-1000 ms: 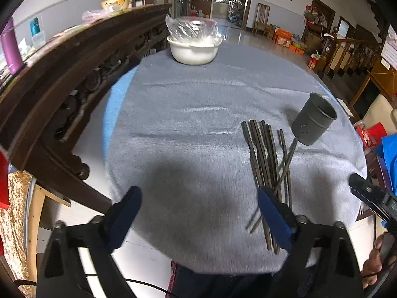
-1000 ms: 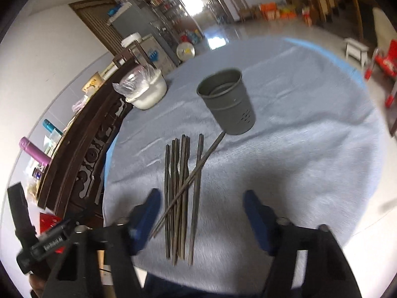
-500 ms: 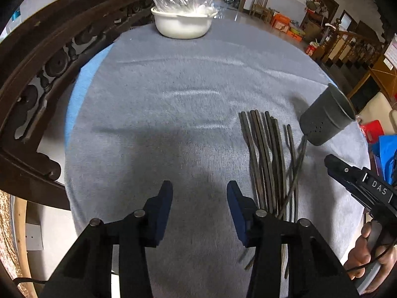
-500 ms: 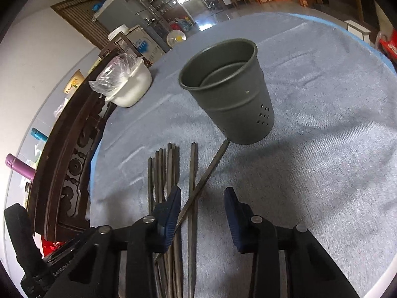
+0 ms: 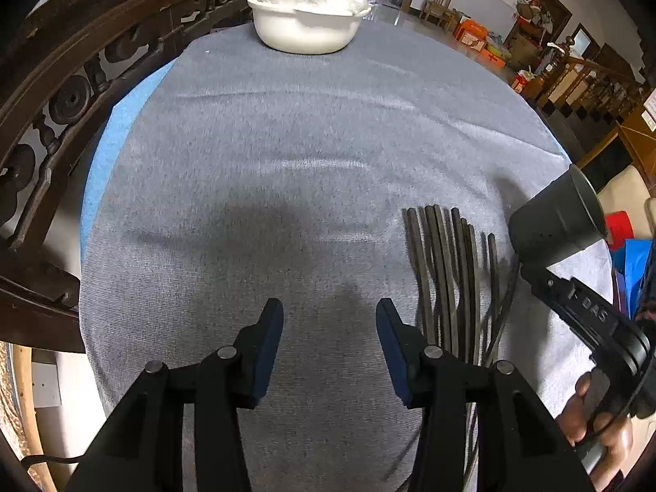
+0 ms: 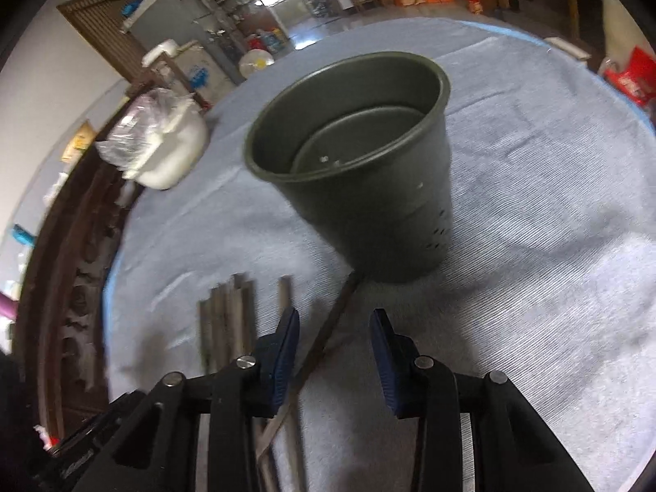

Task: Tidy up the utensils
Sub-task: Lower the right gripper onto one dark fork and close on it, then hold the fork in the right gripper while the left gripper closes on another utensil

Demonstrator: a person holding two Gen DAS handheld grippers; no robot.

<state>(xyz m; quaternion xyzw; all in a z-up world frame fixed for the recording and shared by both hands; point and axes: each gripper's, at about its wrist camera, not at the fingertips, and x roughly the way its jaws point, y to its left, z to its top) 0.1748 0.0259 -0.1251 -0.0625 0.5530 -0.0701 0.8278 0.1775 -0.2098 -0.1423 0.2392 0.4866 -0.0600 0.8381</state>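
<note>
Several dark chopsticks (image 5: 447,270) lie side by side on the grey cloth, and one slanted chopstick (image 6: 328,328) crosses them toward the base of a dark green perforated holder cup (image 6: 369,188). My right gripper (image 6: 334,322) hangs low over this slanted stick, partly open; the stick lies between the blue pads (image 6: 287,340) without being pinched. My left gripper (image 5: 330,320) is partly open over bare cloth just left of the chopsticks, nothing between its fingers. In the left wrist view the cup (image 5: 557,221) stands at the right, with the right gripper (image 5: 590,315) below it.
A white bowl (image 5: 307,28) covered with plastic film stands at the table's far edge. A carved dark wooden rail (image 5: 61,94) curves along the left side. A hand (image 5: 594,422) holds the right gripper. The round table's cloth (image 5: 287,143) stretches between bowl and chopsticks.
Both grippers came down and forward toward the table and narrowed their jaws. The cup looms larger in the right wrist view, and the slanted chopstick now lies between the right fingers.
</note>
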